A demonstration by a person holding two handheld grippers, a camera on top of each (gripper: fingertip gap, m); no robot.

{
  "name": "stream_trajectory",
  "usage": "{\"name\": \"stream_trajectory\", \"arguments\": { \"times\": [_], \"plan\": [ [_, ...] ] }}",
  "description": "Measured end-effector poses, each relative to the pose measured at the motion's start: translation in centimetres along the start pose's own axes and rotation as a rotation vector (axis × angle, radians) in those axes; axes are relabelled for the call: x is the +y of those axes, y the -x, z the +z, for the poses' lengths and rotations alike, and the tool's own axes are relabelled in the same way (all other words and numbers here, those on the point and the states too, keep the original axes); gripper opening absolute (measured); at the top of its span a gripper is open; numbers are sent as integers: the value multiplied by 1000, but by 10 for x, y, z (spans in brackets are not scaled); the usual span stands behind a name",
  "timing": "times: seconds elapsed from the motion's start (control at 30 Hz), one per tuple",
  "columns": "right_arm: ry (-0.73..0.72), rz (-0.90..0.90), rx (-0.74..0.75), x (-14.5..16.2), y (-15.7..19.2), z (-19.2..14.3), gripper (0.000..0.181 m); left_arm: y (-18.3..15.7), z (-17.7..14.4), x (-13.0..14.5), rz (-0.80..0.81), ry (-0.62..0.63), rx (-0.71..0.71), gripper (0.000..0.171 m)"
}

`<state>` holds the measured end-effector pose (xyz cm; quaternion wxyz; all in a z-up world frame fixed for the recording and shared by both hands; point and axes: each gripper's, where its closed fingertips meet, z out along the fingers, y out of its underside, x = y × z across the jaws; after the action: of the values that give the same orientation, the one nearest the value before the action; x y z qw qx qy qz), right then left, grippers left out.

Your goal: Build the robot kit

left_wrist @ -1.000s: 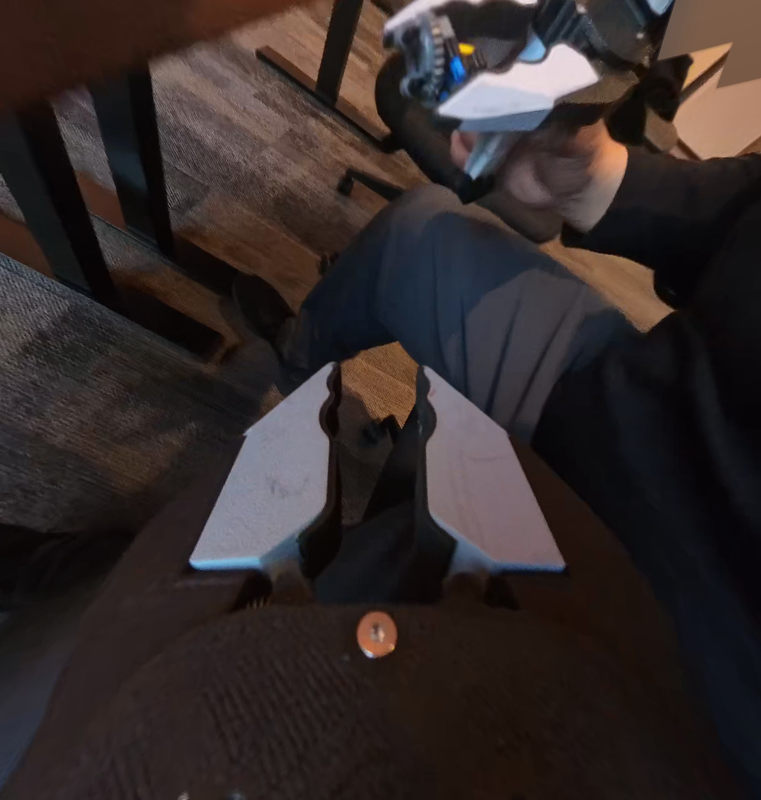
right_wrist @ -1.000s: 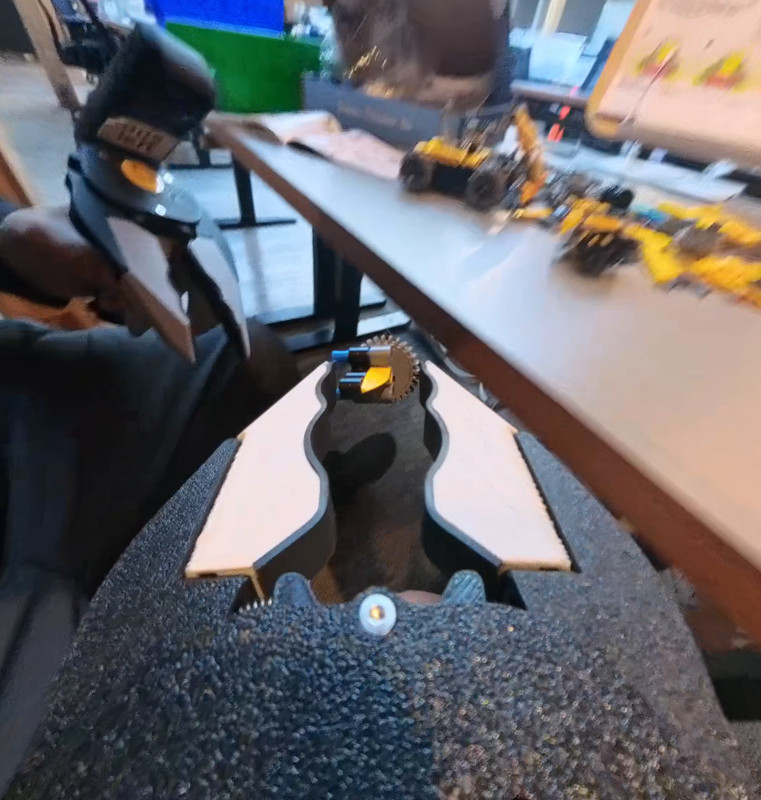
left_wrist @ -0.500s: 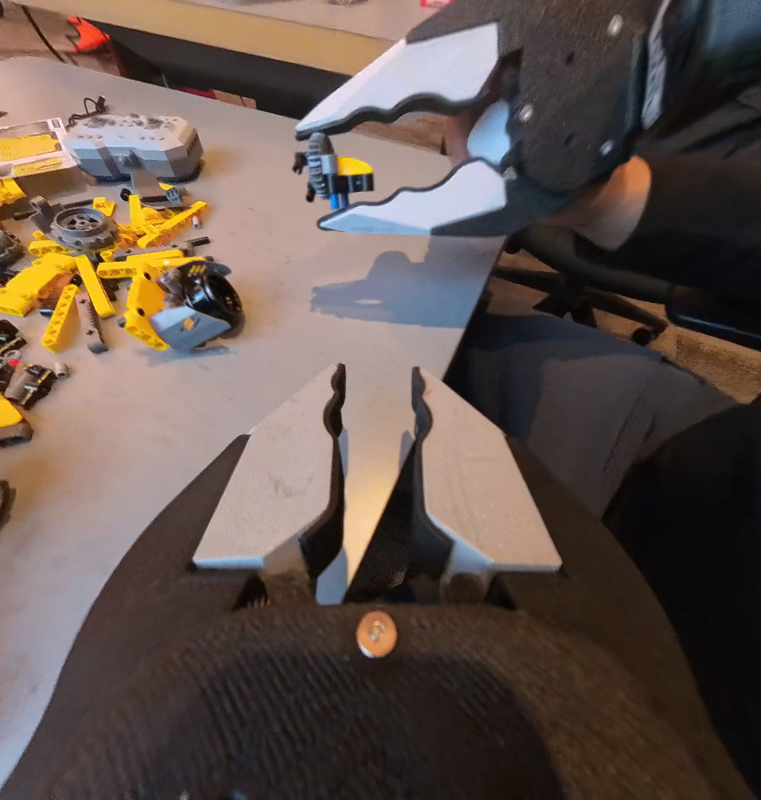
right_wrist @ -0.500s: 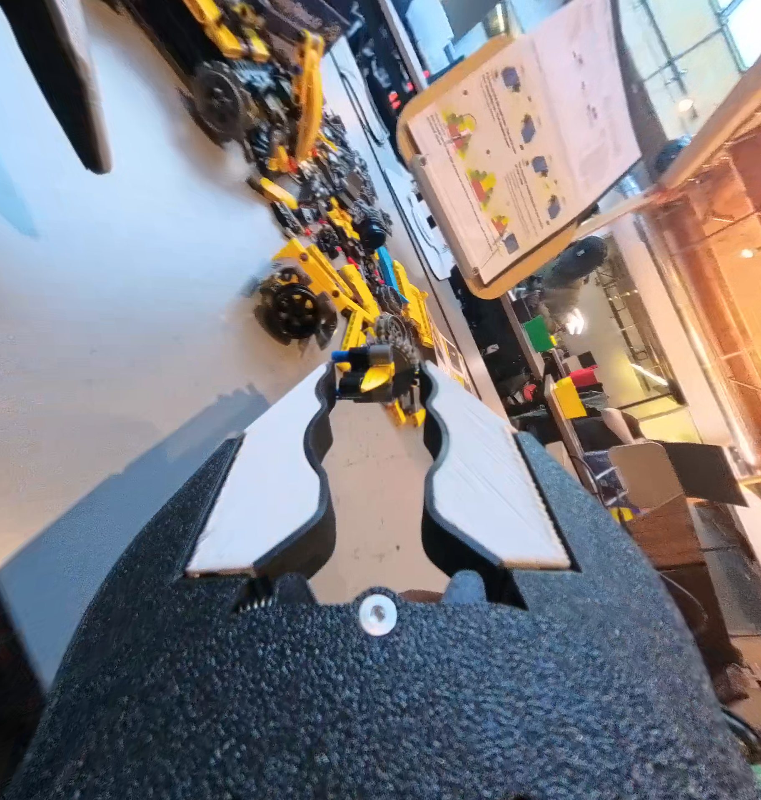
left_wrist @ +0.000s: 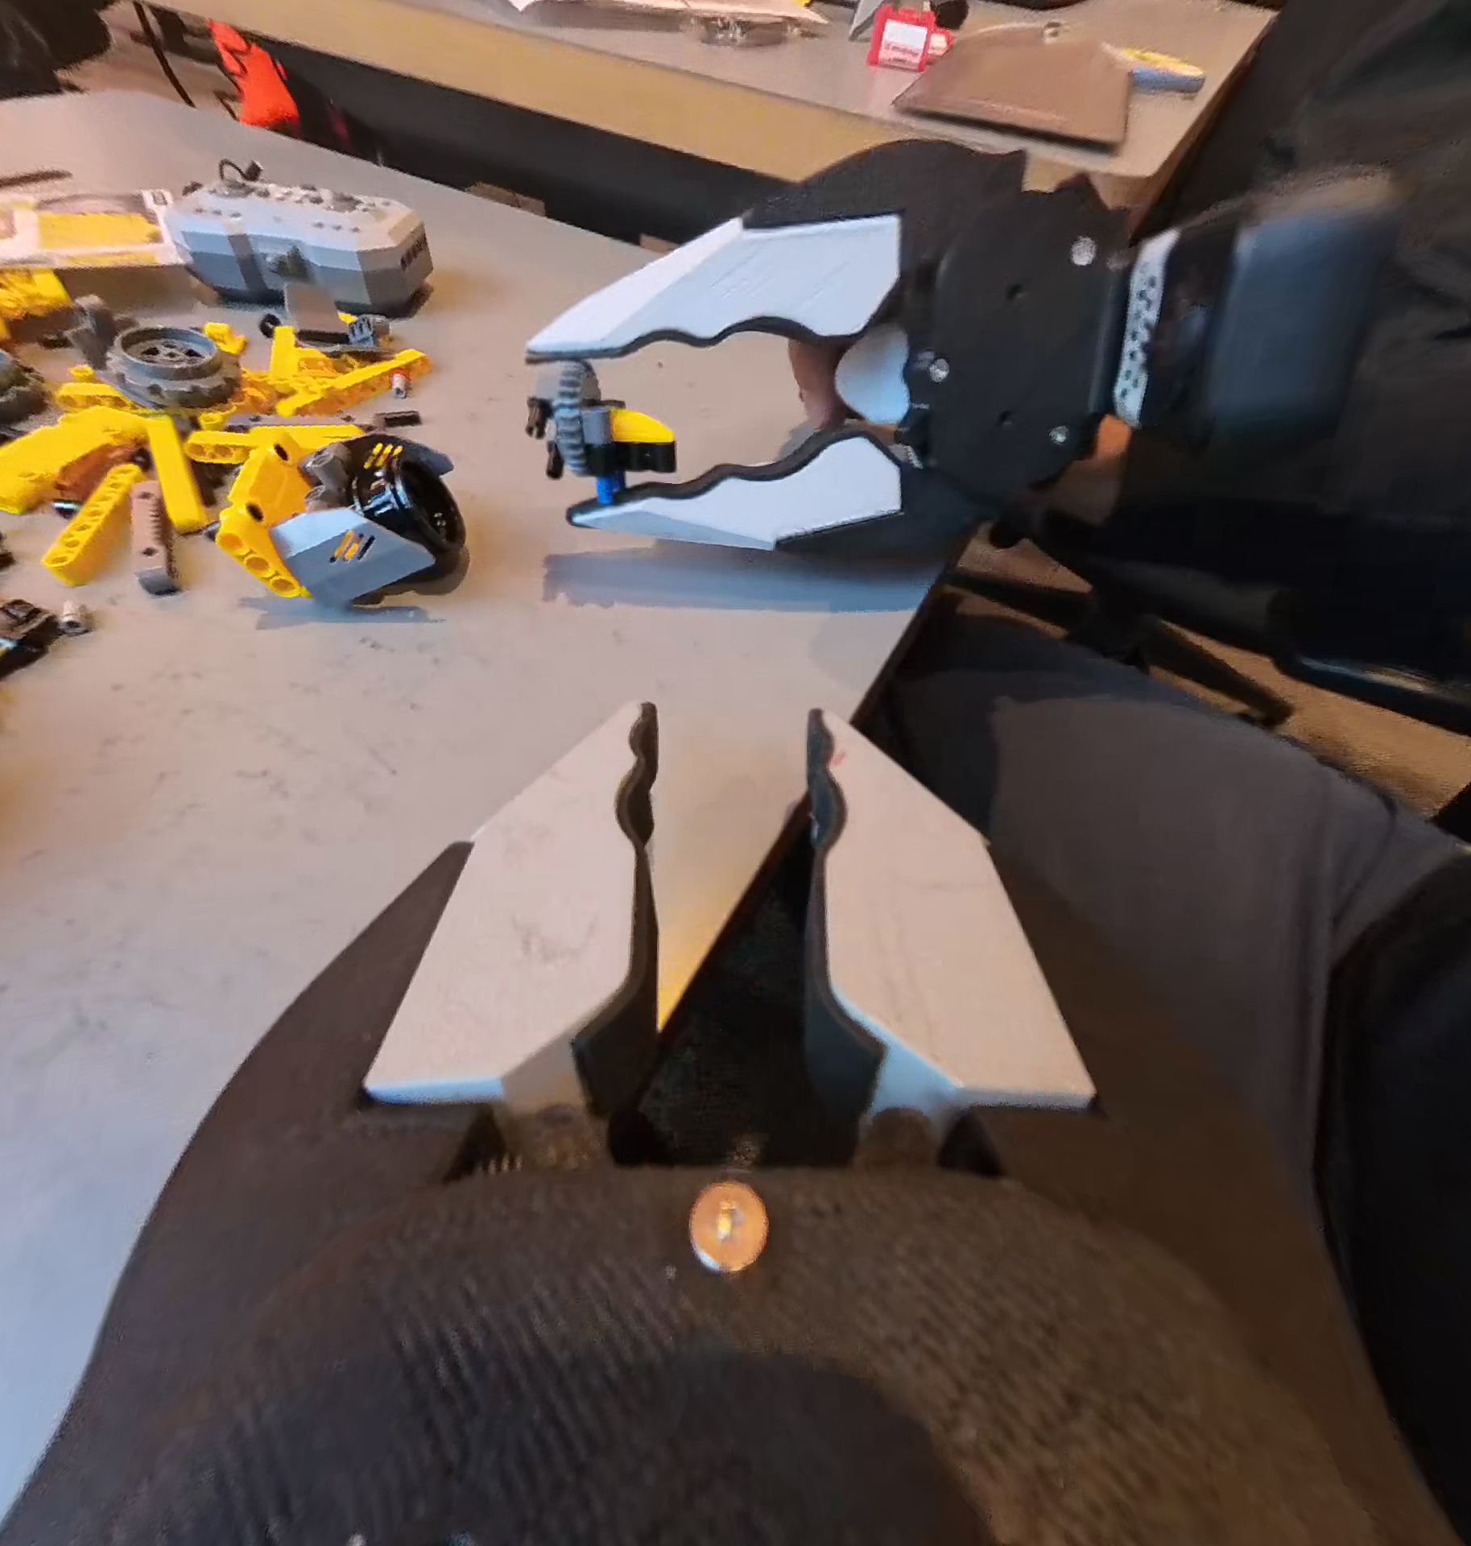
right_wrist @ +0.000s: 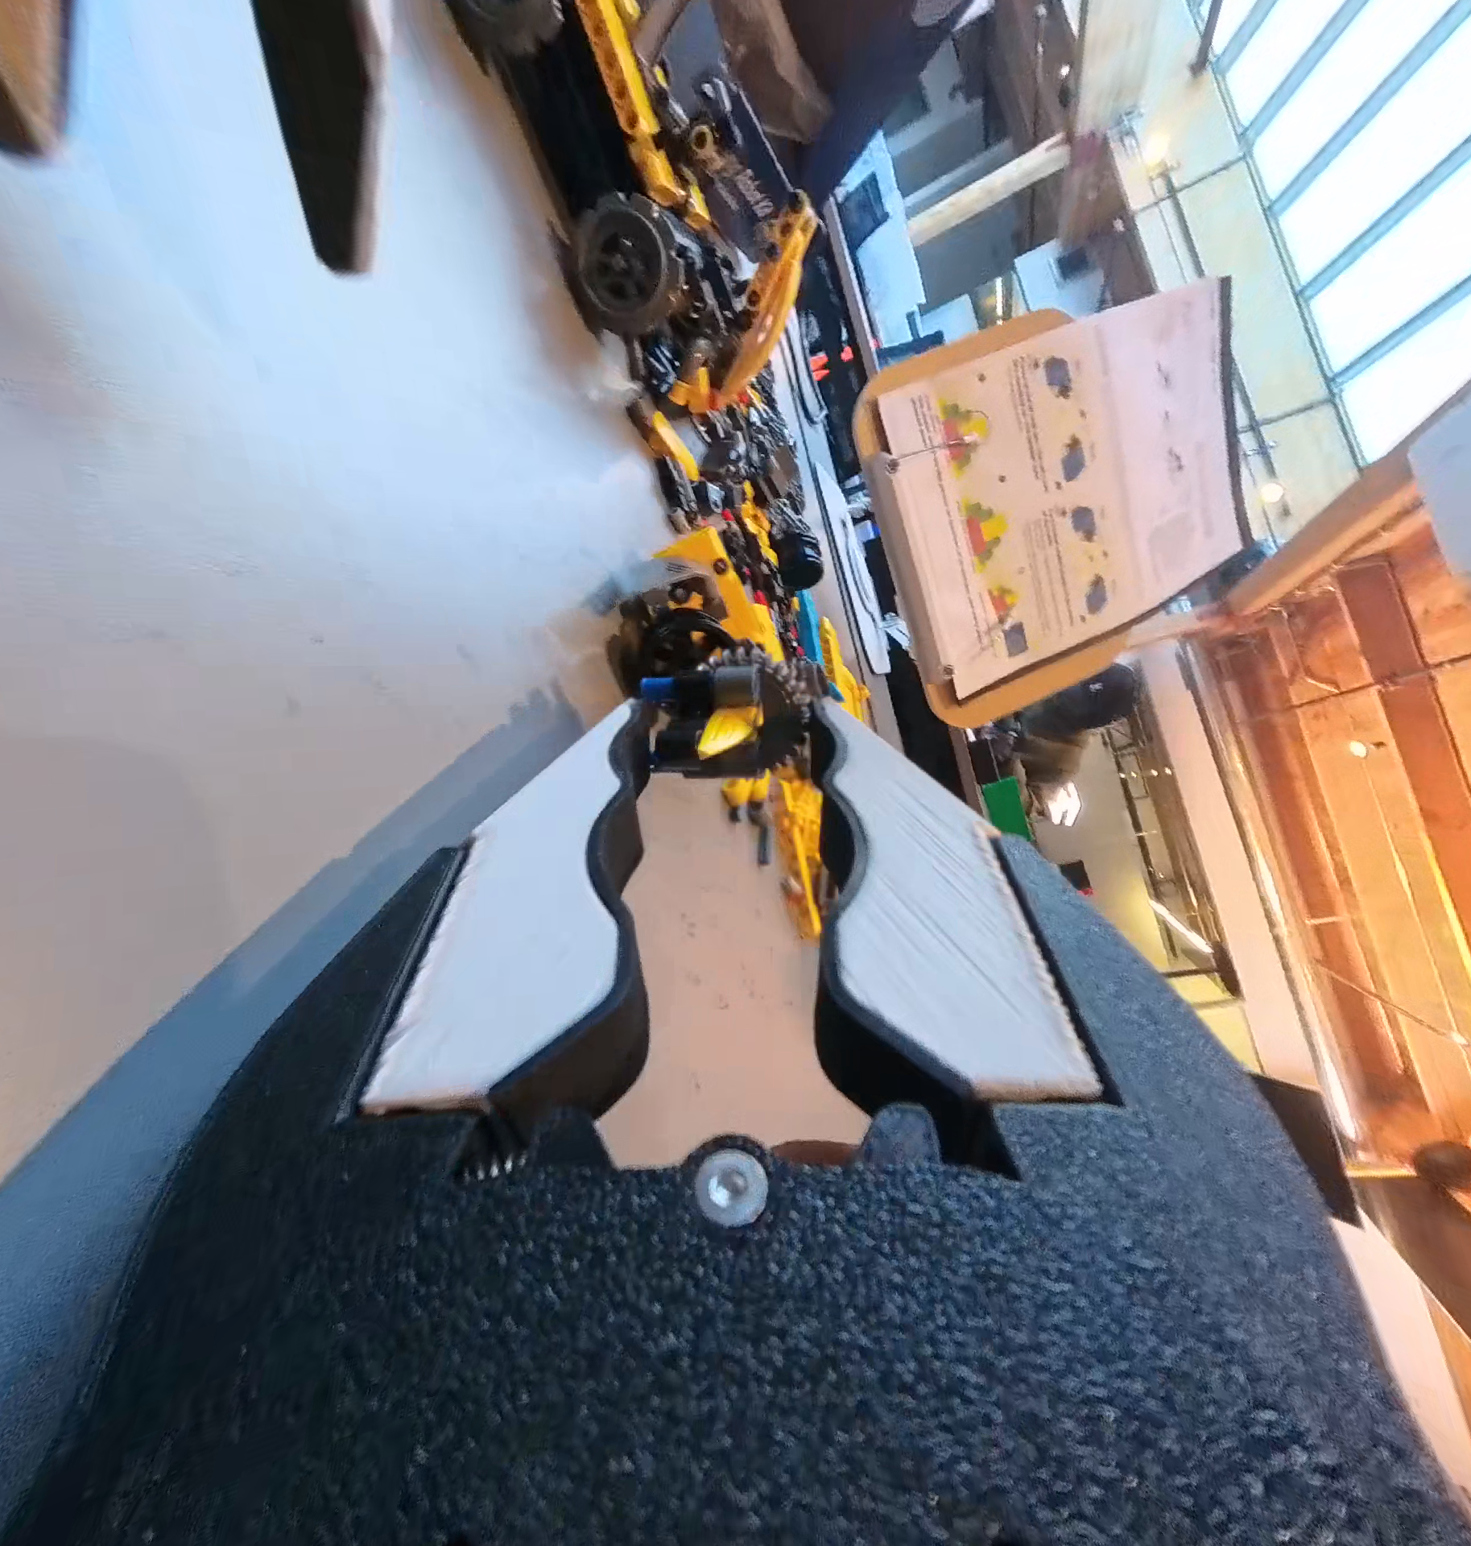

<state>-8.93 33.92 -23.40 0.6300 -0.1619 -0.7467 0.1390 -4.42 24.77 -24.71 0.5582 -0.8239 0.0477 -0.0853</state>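
My right gripper is shut on a small brick assembly made of a grey gear, black and yellow parts and a blue pin. In the left wrist view the right gripper is turned on its side and holds the assembly just above the grey table, near its right edge. My left gripper is open and empty over the table's front right edge, short of the right gripper. Its fingers show dark at the top left of the right wrist view.
Loose yellow and black bricks, a grey battery box and a wheel piece with a grey panel lie left of the right gripper. A partly built yellow vehicle and a booklet on a stand are farther off. A person's leg is right of the table. The gap from one gripper's tips to the other's is roughly 11 cm. The left tips stand about 15 cm off the partly built yellow vehicle.
Both grippers came up from below the table edge to over the tabletop. The right gripper turned on its side and sank closer to the table, still holding the assembly. The left gripper stayed open.
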Motion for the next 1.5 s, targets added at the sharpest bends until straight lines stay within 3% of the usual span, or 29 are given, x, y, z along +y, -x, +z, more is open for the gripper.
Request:
{"name": "stream_trajectory", "arguments": {
  "times": [0.13, 0.23, 0.4, 0.5, 0.7, 0.97, 1.1, 1.2, 1.33, 1.5],
  "plan": [
    [15, 9, -24, 2, 3, 5, 38, -12, -15, 11, 42, 29, 9, 33],
    [15, -3, -31, 0, 5, 9, 38, -6, -16, -6, 64, -3, 10, 33],
    [1, -16, -36, -3, 7, 9, 38, 18, -1, -28, -69, -16, 74, 38],
    [-35, 10, -40, -8, 5, 6, 38, 30, 15, -29, -114, 52, 108, 43],
    [-148, 64, -68, -23, 4, -5, 38, 34, 33, -54, -126, 114, 315, 41],
    [-447, 401, -140, -50, -27, -33, 38, 12, 39, -89, -318, 124, 901, 37],
    [-550, 521, -82, -45, -54, -39, 37, 19, 38, -95, -370, 110, 961, 40],
    [-559, 500, -55, -44, -59, -40, 37, 21, 29, -110, -502, 81, 1049, 39],
    [-534, 366, -96, -53, -38, -34, 38, 11, 25, -114, -673, 186, 1155, 38],
    [-528, 258, -95, -63, -26, -33, 38, 4, 24, -96, -678, 268, 1086, 26]
  ]
}}
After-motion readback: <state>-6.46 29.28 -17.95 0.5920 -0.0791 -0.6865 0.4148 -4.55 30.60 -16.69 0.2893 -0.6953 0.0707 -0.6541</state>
